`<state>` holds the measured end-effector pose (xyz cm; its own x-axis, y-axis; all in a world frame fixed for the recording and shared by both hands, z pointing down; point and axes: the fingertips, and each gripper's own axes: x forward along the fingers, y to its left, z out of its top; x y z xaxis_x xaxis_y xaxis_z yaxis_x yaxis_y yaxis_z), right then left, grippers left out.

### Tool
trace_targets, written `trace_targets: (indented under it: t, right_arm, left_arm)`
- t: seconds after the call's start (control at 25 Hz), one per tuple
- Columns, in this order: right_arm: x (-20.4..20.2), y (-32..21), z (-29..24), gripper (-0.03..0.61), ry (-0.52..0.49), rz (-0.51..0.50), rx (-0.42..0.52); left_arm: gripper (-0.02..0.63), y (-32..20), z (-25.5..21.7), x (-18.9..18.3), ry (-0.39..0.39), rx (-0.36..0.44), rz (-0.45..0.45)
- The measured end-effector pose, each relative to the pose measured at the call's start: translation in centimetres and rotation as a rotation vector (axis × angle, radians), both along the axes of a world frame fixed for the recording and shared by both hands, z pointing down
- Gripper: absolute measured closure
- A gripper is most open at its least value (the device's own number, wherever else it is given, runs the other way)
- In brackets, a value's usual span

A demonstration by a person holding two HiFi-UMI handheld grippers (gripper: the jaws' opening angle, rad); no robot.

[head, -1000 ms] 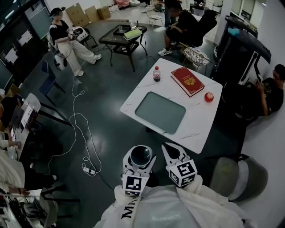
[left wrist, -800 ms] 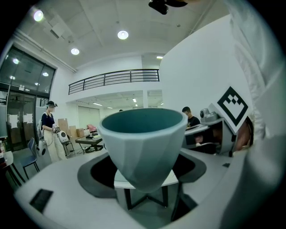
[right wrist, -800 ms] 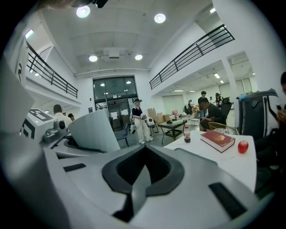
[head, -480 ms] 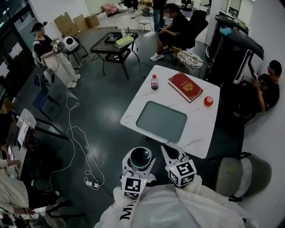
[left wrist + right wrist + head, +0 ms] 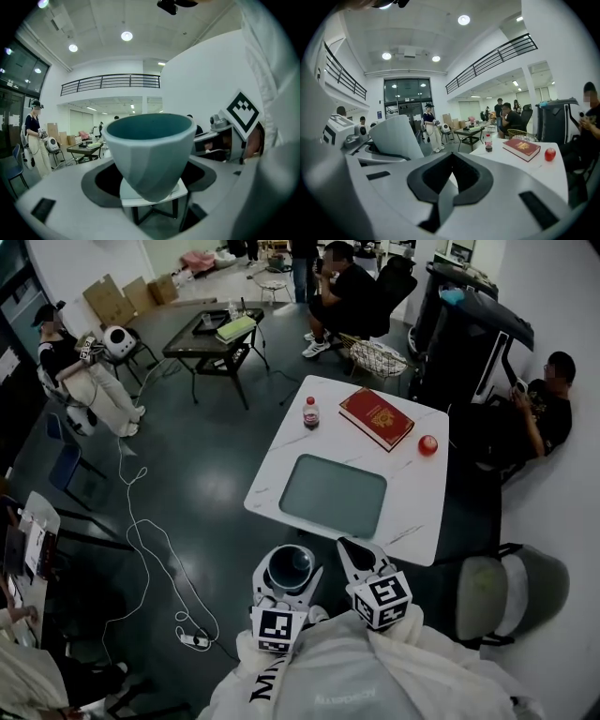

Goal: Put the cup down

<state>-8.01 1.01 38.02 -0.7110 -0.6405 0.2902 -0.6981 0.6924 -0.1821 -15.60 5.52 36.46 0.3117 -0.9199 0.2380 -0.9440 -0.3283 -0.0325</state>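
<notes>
Left gripper (image 5: 290,568) nearer white table (image 5: 414,504), jaws clamping faceted matte cup (image 5: 150,150).

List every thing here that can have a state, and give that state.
cup: upright, clamped in the left gripper, not yet on the table.
left gripper: shut on the cup.
right gripper: jaws together, nothing between them.
bottle: upright, capped, on the table.
book: closed, lying flat on the table.
tray: empty, on the table.
</notes>
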Motion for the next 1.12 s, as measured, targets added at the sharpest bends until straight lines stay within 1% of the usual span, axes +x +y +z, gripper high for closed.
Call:
trace_targets:
  t: [0.2, 0.52, 0.76, 1.12]
  right_arm:
    - [-0.4, 0.0, -0.1, 0.573, 0.006, 0.025, -0.002]
    - [-1.6, -0.1, -0.4, 0.572, -0.013, 0.008, 0.009]
    - [-1.2, -1.0, -0.1, 0.572, -0.028, 0.027, 0.003]
    - [0.0, -4.0, 0.3, 0.573, -0.043, 0.075, -0.017]
  left_arm:
    - [0.239, 0.2, 0.0, -0.5, 0.005, 0.002, 0.019]
    - [0.239, 0.1, 0.2, -1.6, 0.005, 0.001, 0.006]
    - [0.239, -0.9, 0.6, -2.1, -0.004, 0.0, -0.009]
    - [0.239, -3.4, 1.1, -2.1, -0.023, -0.019, -0.003]
